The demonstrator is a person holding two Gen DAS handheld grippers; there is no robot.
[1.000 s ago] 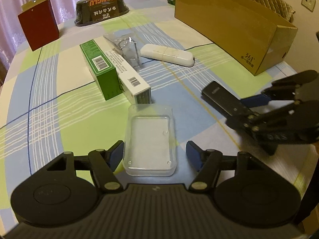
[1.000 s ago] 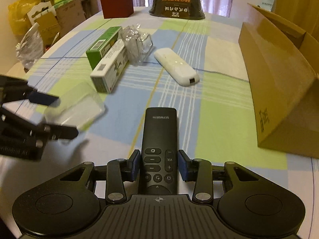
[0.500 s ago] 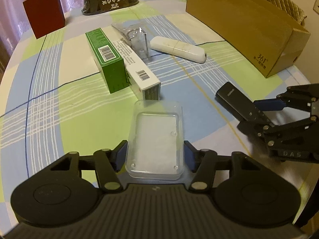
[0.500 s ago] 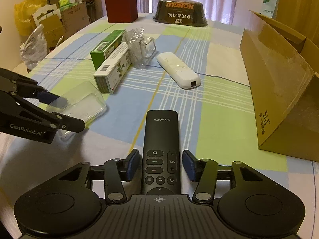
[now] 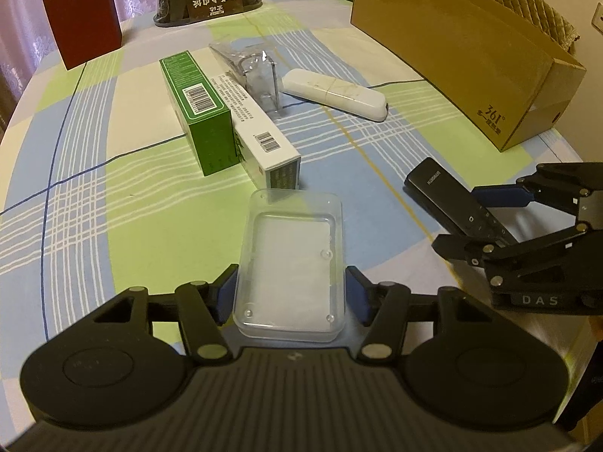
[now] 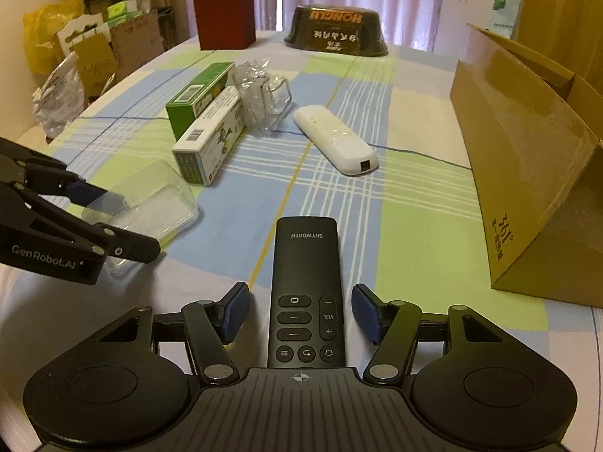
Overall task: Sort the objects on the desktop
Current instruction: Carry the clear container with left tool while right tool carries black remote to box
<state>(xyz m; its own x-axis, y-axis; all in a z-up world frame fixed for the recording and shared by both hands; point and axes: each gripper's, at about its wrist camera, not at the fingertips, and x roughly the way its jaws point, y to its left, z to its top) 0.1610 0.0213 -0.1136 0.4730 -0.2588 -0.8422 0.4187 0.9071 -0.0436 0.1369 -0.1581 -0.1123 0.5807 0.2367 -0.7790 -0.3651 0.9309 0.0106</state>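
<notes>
Early stage, nothing sorted yet. Left gripper [image 5: 289, 295] pads closed on clear plastic case [image 5: 290, 263]. Right gripper [image 6: 301, 314] spread wide, black remote [image 6: 306, 286] between fingers, ungripped. Cartons, white remote ahead, untouched.

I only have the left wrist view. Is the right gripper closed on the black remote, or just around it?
Observer: Just around it. In the right wrist view both pads of the right gripper stand clear of the black remote, and tablecloth shows on each side.
Operator: Is the remote centred between them?
Observer: Not quite. Its button end lies between the fingers, but the gap on the right pad's side looks narrower.
Operator: Anything off the table on my left?
Observer: Yes, bags and cardboard are piled beyond that table edge.
</notes>
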